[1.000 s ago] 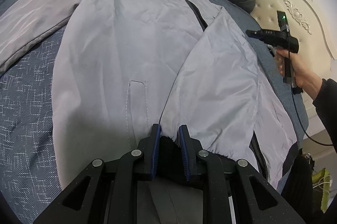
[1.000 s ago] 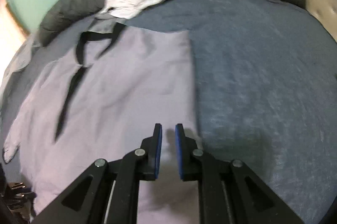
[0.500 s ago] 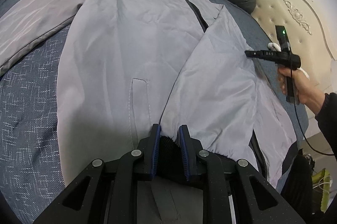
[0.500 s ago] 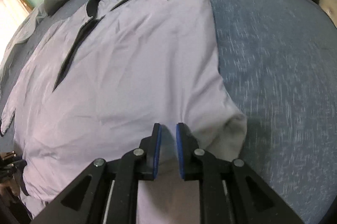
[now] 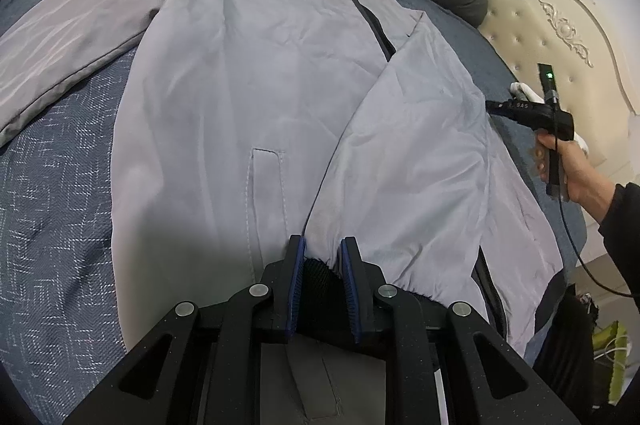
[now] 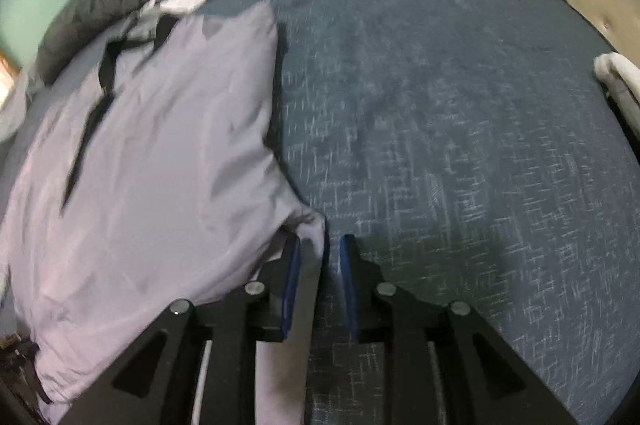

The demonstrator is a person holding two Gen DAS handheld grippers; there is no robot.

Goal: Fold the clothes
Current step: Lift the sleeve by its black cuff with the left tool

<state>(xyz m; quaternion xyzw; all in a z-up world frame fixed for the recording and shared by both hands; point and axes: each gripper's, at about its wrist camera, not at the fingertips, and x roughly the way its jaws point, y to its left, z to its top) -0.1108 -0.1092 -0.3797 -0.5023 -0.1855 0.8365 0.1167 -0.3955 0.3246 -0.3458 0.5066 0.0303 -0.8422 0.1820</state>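
Left wrist view is showing the left gripper (image 5: 322,257) pinching the dark cuff (image 5: 318,271) of the grey jacket (image 5: 248,97) spread on the bed (image 5: 52,185), while the right gripper (image 6: 318,257), fingers narrowly parted astride the jacket's folded edge, is probably creasing it next.

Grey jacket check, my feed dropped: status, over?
Left gripper shut on dark ribbed cuff. Right gripper open at the light grey zip jacket edge. Nothing blocking.
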